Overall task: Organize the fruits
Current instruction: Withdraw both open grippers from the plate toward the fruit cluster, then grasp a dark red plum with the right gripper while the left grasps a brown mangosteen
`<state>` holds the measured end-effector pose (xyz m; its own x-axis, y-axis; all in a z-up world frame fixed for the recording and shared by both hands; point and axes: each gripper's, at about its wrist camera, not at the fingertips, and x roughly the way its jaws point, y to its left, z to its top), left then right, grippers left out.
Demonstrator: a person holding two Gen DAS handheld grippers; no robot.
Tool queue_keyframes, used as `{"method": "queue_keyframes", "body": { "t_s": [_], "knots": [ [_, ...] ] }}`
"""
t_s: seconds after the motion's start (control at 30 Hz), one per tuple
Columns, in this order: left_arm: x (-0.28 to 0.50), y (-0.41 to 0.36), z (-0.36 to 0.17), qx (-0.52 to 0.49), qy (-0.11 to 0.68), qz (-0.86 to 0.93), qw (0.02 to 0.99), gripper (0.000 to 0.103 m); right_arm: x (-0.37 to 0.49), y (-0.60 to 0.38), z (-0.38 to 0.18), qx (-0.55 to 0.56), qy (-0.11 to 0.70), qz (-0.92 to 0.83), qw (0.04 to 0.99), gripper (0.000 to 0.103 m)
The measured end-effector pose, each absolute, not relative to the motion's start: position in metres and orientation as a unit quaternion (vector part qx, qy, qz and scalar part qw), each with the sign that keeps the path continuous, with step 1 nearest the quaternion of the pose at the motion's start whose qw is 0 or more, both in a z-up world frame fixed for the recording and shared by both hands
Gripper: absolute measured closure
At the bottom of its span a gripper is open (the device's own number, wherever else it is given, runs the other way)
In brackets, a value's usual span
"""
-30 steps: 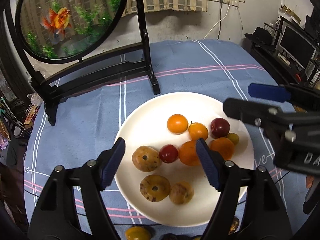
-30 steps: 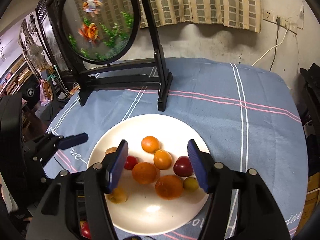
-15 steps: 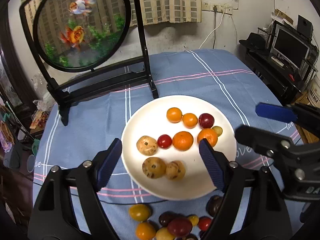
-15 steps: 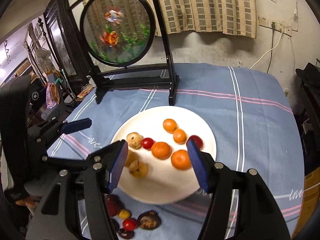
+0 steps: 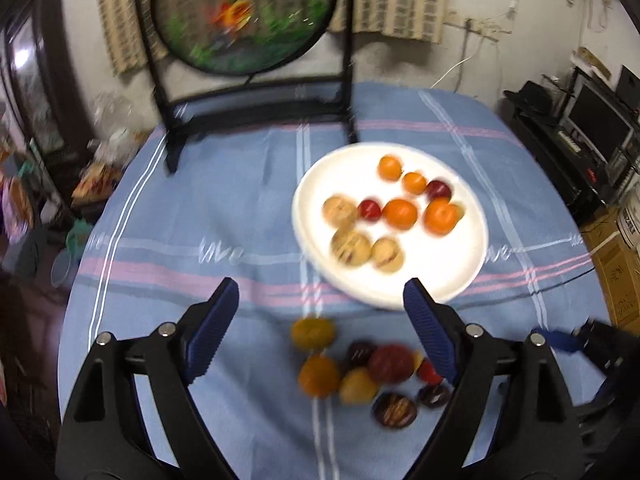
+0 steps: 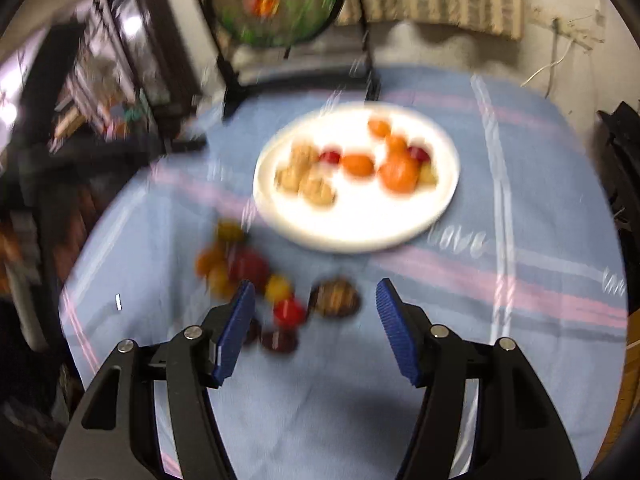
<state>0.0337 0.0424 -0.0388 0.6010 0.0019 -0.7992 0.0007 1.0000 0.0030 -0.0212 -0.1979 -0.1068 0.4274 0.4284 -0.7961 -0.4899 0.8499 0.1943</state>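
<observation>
Both views are smeared by motion, the right wrist view worse, so small fruit edges blur and some kinds cannot be told apart. In the left wrist view the loose pile of fruit (image 5: 368, 368) on the blue striped tablecloth (image 5: 224, 208) is partly hidden: the right-hand finger (image 5: 430, 334) covers the red piece at the pile's right edge. About nine loose pieces can be made out there — two yellow-orange ones at left, dark round ones, a large dark red one, a small red one, and a brown striped one nearest the camera. At the far right edge only a blue pad tip of the right gripper (image 5: 558, 340) shows; the rest is cut off.

The left gripper (image 5: 320, 320) hangs above the cloth with its jaws spread wide; they have just been opening and nothing sits between the pads. Beyond it, the white plate (image 5: 400, 296) holds ten fruits: three tan speckled ones at left, two small red ones, four orange ones and a small yellowish one half hidden behind the biggest orange.

In the right wrist view the right gripper (image 6: 316, 320) is released, jaws apart, empty, over the loose pile (image 6: 260, 280), whose nearest dark pieces sit partly behind the left finger (image 6: 236, 332). The plate (image 6: 360, 236) lies farther back, and a round goldfish screen (image 6: 276, 0) stands behind it, its top cut off.
</observation>
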Motion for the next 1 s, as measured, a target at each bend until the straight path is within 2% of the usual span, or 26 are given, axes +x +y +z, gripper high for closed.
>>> {"method": "queue_keyframes", "body": {
  "t_s": [0.17, 0.33, 0.53, 0.57, 1.0],
  "knots": [
    [0.002, 0.058, -0.066, -0.014, 0.483, 0.0, 0.876, 0.017, -0.036, -0.168, -0.15, -0.083, 0.495, 0.289, 0.815, 0.039],
    [-0.026, 0.061, -0.093, -0.022, 0.52, -0.01, 0.854, 0.017, -0.028, -0.155, -0.168, -0.102, 0.505, 0.285, 0.808, 0.041],
    [-0.041, 0.054, -0.113, -0.033, 0.545, -0.019, 0.838, 0.017, -0.012, -0.146, -0.174, -0.09, 0.51, 0.299, 0.802, 0.061],
    [-0.042, 0.05, -0.116, -0.036, 0.549, -0.027, 0.835, 0.017, -0.012, -0.145, -0.173, -0.086, 0.509, 0.304, 0.801, 0.07],
    [-0.023, -0.015, -0.146, -0.017, 0.564, -0.064, 0.823, 0.017, -0.029, -0.203, -0.156, -0.024, 0.514, 0.288, 0.808, 0.07]
  ]
}}
